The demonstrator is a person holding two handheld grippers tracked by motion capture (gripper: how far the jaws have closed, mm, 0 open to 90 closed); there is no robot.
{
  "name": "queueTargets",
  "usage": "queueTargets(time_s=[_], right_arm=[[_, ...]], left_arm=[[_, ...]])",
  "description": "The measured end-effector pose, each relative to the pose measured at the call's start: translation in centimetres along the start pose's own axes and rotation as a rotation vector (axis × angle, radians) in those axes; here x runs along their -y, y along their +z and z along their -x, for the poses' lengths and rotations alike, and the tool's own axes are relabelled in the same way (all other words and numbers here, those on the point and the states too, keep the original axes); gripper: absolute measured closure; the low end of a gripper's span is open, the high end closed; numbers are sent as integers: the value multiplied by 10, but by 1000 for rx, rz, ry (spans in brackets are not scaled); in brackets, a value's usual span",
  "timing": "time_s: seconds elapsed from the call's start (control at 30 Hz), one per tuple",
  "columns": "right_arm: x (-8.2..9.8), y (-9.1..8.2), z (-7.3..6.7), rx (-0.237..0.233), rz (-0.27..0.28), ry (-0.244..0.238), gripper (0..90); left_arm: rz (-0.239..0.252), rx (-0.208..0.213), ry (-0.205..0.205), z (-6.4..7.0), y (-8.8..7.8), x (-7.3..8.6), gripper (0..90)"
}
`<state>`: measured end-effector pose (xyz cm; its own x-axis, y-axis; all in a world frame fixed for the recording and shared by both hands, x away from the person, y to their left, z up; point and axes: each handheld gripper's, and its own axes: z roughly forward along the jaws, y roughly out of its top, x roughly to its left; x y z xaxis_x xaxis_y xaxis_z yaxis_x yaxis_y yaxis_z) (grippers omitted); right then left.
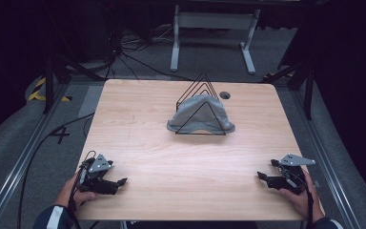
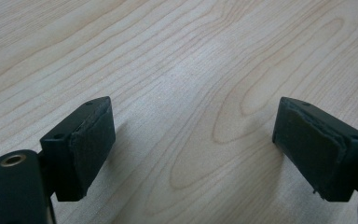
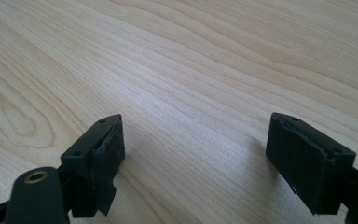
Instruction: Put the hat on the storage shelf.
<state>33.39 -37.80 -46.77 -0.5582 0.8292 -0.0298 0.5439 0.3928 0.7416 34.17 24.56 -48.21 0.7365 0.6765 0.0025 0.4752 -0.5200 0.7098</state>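
We hold both grippers low at the near edge of the table (image 1: 138, 114): the left gripper (image 1: 122, 182) sits at the lower left of the high view, the right gripper (image 1: 261, 176) at the lower right, each pointing inward. In the left gripper view the pads (image 2: 93, 140) stand wide apart with nothing between them but bare wood; the right gripper view shows the same, pads (image 3: 106, 154) spread wide and empty. The thing nearest to work on is the grey cloth cap (image 1: 201, 114), just above the centre of the high view, resting inside a black wire rack (image 1: 201, 88) whose front triangle crosses the cap's face. Both are well apart from either gripper. We judge the step in hand to be the reach toward the cap. To do it well, one gripper should steady the light wire rack while the other pinches the brim at its exposed lower edge, then draws the cap out along the slot rather than up against the wires. We can read no brand, label or writing on any item.
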Motion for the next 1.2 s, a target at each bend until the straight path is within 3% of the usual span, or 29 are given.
queueTargets(time_s=[0.1,1.2], right_arm=[[0,0,0,0,0,0,199],[1,-1,0,8,3,6,197]], left_arm=[[3,3,-19,1,1,0,127],[3,8,-18,1,3,-1,106]])
